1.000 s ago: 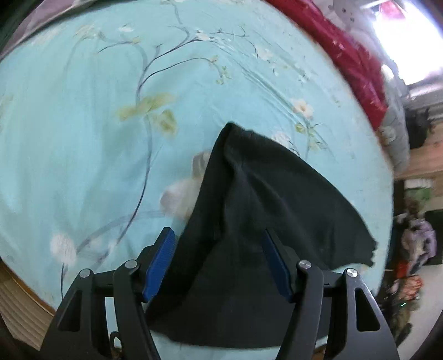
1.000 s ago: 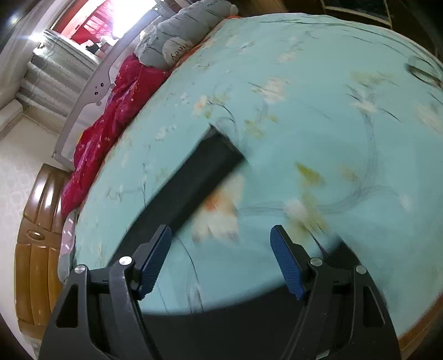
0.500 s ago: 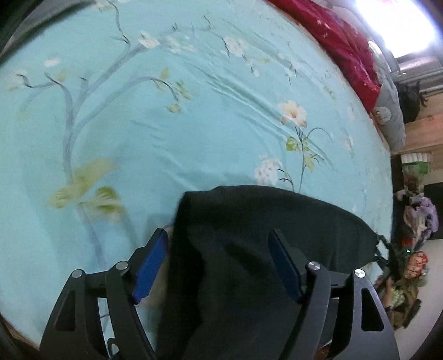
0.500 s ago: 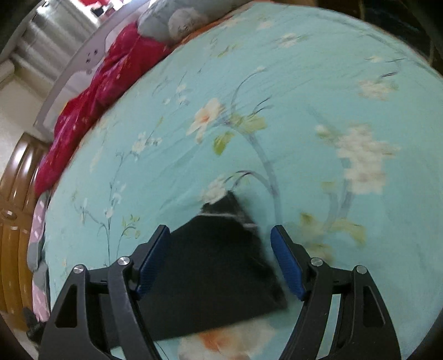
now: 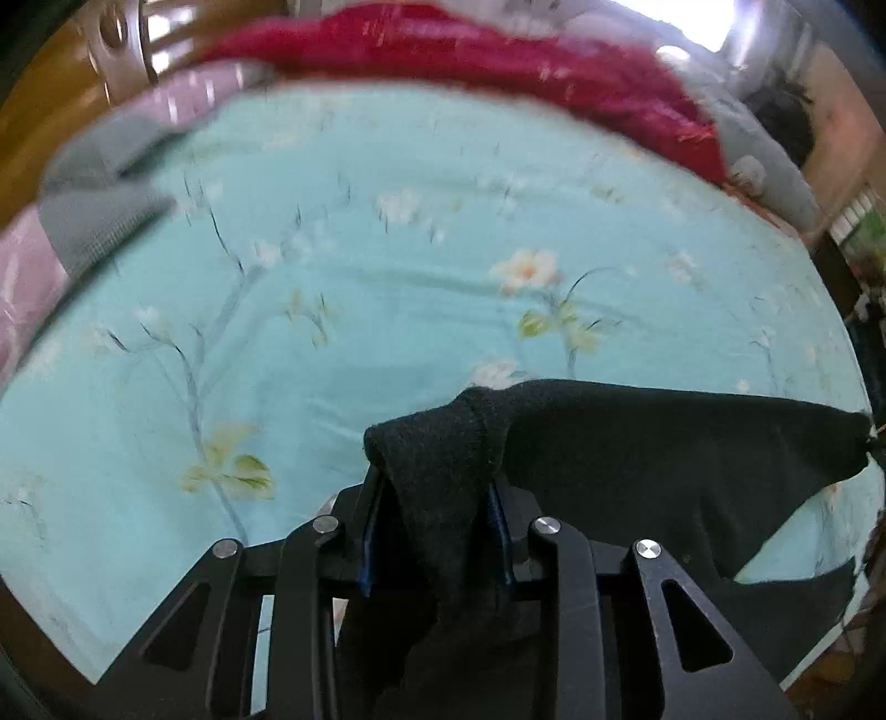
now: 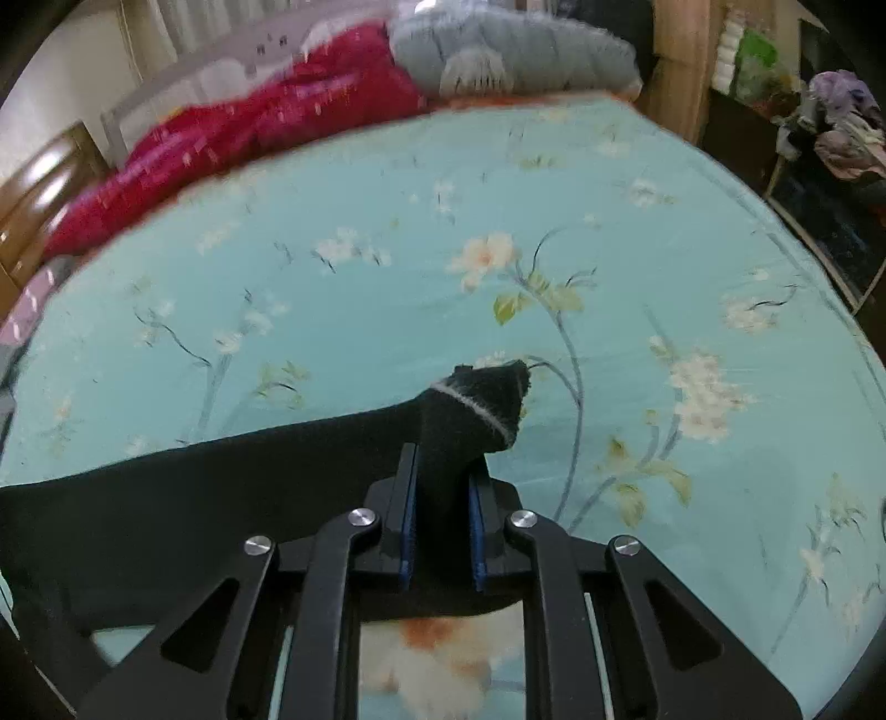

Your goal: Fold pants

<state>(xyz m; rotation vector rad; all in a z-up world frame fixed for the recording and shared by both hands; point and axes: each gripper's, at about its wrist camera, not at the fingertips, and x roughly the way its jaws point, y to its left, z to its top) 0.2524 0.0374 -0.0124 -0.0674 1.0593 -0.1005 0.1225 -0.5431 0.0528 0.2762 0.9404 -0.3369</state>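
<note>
Black pants (image 5: 653,443) hang stretched above a turquoise floral bedsheet (image 5: 332,310). My left gripper (image 5: 434,498) is shut on one corner of the pants, and the cloth runs off to the right. My right gripper (image 6: 440,498) is shut on the other corner of the pants (image 6: 166,498), where a pale seam line shows, and the cloth runs off to the left. Both pinched corners poke up past the blue pads.
A red quilt (image 6: 249,122) and a grey pillow (image 6: 515,50) lie along the far side of the bed. A wooden headboard (image 6: 39,188) is at the left. Pink and grey cloth (image 5: 83,210) lies at the bed's left edge. Clutter (image 6: 841,127) stands at the right.
Both grippers were open over the pants lying on the bed. Now both have shut on the pants' corners and lifted them, and both views have tilted up toward the far side.
</note>
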